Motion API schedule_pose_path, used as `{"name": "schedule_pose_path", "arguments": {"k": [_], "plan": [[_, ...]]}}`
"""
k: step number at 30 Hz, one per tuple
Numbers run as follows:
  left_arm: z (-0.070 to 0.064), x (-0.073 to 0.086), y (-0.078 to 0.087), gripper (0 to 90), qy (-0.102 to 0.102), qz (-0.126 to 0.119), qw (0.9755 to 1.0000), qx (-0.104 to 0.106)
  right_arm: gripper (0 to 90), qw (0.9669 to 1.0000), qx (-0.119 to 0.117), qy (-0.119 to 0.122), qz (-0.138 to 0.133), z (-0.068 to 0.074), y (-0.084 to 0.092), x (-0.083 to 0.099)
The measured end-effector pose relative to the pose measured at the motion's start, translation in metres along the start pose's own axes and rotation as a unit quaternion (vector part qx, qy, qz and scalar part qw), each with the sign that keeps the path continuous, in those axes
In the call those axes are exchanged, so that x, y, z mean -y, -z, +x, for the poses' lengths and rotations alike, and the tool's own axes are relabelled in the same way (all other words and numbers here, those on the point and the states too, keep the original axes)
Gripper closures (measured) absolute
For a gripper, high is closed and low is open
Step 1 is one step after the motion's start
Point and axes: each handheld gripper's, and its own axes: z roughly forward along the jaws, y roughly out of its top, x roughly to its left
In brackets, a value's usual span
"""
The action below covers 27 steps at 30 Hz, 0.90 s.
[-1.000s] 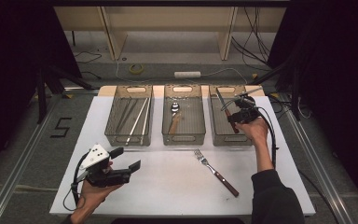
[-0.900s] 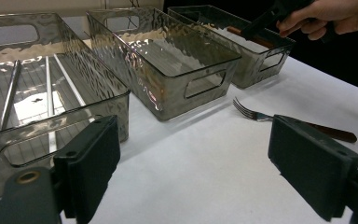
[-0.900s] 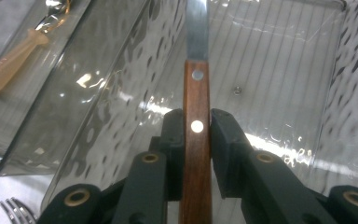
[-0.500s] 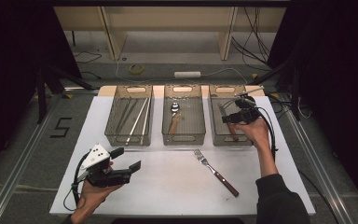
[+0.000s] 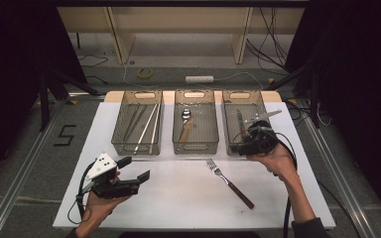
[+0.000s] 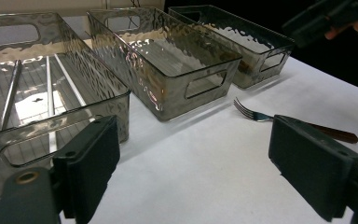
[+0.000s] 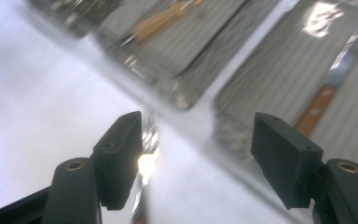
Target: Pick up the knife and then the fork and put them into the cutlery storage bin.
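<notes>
A fork [image 5: 229, 181] with a brown handle lies on the white table [image 5: 178, 198], in front of three clear bins. My right gripper [image 5: 242, 144] hovers at the near end of the right bin [image 5: 228, 106], where a wooden-handled knife [image 5: 240, 120] lies. Its jaws have just been opening and stand open with nothing between them. In the right gripper view the right gripper [image 7: 198, 154] looks down at the fork tines [image 7: 148, 135] and the knife [image 7: 326, 95]. My left gripper [image 5: 135, 168] rests open at the front left. In the left gripper view the left gripper [image 6: 193, 172] faces the fork [image 6: 261, 116].
The left bin [image 5: 121, 124] holds several long metal sticks [image 5: 146, 128]. The middle bin [image 5: 178, 144] holds a spoon [image 5: 185, 124] with a wooden handle. Black cables trail from both grippers. The table's front edge is close behind both hands.
My right gripper has drawn back from over the right bin toward its near end, and its jaws have opened. The knife now lies in that bin. The left gripper has stayed put.
</notes>
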Motion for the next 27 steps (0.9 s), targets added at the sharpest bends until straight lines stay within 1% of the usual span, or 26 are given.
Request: {"name": "schedule_pose_path", "arguments": {"k": [3,5,6,9,11,16,21,23,27], "plan": [[0.000,-0.001,0.000,15.8,0.002,-0.002,1.0000,0.001,34.6,0.9998,-0.012,0.012,0.006,0.013,0.000,0.012],[-0.001,-0.001,0.000,15.8,-0.001,-0.002,1.0000,0.001,34.4,0.9994,-0.025,0.016,0.016,0.019,-0.001,0.017],[-0.001,-0.001,0.001,15.8,-0.001,-0.001,1.0000,0.001,34.3,0.9993,-0.026,0.018,0.018,0.021,-0.001,0.020],[-0.001,-0.001,0.001,15.8,-0.002,-0.003,1.0000,0.003,33.9,0.9985,-0.027,0.030,0.038,0.027,-0.004,0.027],[-0.001,-0.001,0.001,15.8,-0.002,-0.003,1.0000,0.002,33.9,0.9977,-0.031,0.032,0.051,0.030,-0.005,0.031],[0.000,-0.001,0.002,15.8,-0.001,-0.003,1.0000,0.002,34.5,0.9949,-0.026,0.045,0.087,0.037,-0.011,0.041],[-0.001,-0.001,0.002,15.8,-0.002,-0.003,1.0000,0.002,39.9,0.9906,-0.022,0.061,0.120,0.042,-0.018,0.049],[-0.001,-0.001,0.002,15.8,-0.002,-0.004,1.0000,0.003,42.0,0.9893,-0.023,0.062,0.130,0.044,-0.020,0.052],[-0.001,-0.001,0.002,15.8,-0.002,-0.004,1.0000,0.003,46.2,0.9866,-0.014,0.065,0.149,0.044,-0.024,0.059]]}}
